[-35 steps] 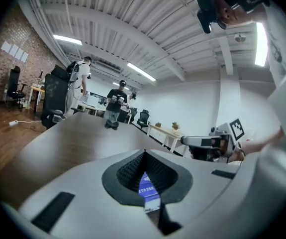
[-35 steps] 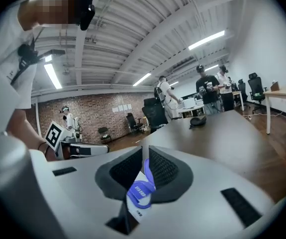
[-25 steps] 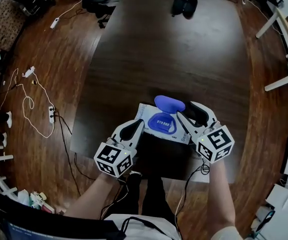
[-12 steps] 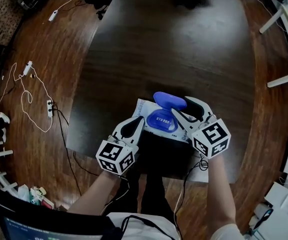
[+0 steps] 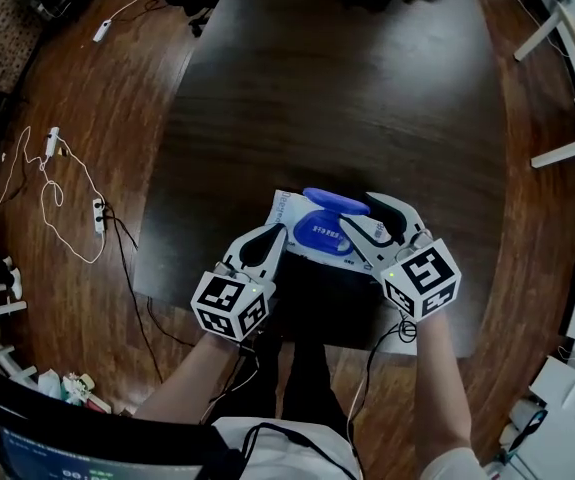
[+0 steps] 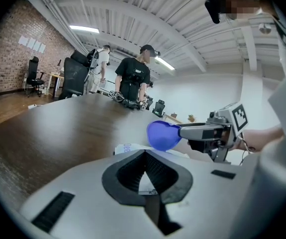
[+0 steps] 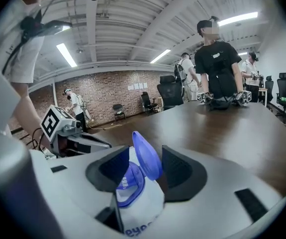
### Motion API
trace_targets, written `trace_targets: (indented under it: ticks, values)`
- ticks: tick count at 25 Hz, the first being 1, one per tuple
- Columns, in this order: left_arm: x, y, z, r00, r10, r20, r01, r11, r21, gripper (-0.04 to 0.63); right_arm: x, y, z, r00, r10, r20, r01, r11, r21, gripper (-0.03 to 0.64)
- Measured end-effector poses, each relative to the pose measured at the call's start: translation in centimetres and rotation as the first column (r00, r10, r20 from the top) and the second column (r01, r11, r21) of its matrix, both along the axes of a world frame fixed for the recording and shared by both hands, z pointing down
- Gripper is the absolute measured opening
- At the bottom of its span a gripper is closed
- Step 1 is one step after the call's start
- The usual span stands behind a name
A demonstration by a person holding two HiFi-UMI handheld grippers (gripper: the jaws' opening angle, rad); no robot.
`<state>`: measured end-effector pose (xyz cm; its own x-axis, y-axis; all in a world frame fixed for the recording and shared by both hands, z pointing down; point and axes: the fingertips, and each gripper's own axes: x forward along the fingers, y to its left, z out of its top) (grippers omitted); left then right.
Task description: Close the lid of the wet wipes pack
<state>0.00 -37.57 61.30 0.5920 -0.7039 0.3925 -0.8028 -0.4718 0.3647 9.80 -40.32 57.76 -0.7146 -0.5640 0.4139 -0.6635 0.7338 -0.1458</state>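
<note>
**Right gripper** (image 7: 145, 169): your jaws have just been opening and now stand as wide apart as they go, gripping nothing. The blue oval plastic lid (image 7: 146, 156) rises between the two pads, closer to the right-hand one. You cannot tell whether it touches that pad.

**Change from a second ago:** in the head view your right gripper (image 5: 355, 224) has slid in over the pack, toward the other tool. The lid (image 5: 335, 200), which stood steeply raised, now leans lower over its blue-rimmed opening and is not yet shut. Your left gripper has kept its place.

**Left gripper** (image 6: 143, 152): your jaws are closed tip to tip with nothing between them. In the head view the left gripper (image 5: 274, 231) has its tip at the near left edge of the pack; contact cannot be told.

**White soft wet wipes pack** (image 5: 287, 208): it lies flat between your two grippers, directly under the right gripper's jaws. In the right gripper view the pack (image 7: 143, 213) fills the gap below the pads. It sits close to the near edge of the dark brown wooden table (image 5: 347, 88).

**Hands:** your left forearm (image 5: 192, 388) and right forearm (image 5: 437, 388) come up bare from the bottom of the head view. Each hand sits behind its marker cube. Both grippers point forward and slightly down, converging on the pack.

**Surroundings:** a white cable and power strip (image 5: 100, 223) lie on the wooden floor to the left of the table. People stand at the table's far end.
</note>
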Motion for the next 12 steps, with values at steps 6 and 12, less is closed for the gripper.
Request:
trace_targets:
  ticks: [6,12]
  values:
    - [-0.5,0.3,-0.6,1.0,0.012,0.007,-0.012,1.0,0.012,-0.003,-0.5,1.2,-0.6,1.0,0.01,0.003,-0.01,1.0,0.003,0.192]
    - [-0.7,0.7,-1.4,1.0,0.021,0.004,-0.021,0.999,0.026,-0.003,-1.0,2.6,-1.0,1.0,0.015,-0.003,-0.015,1.0,0.0,0.192]
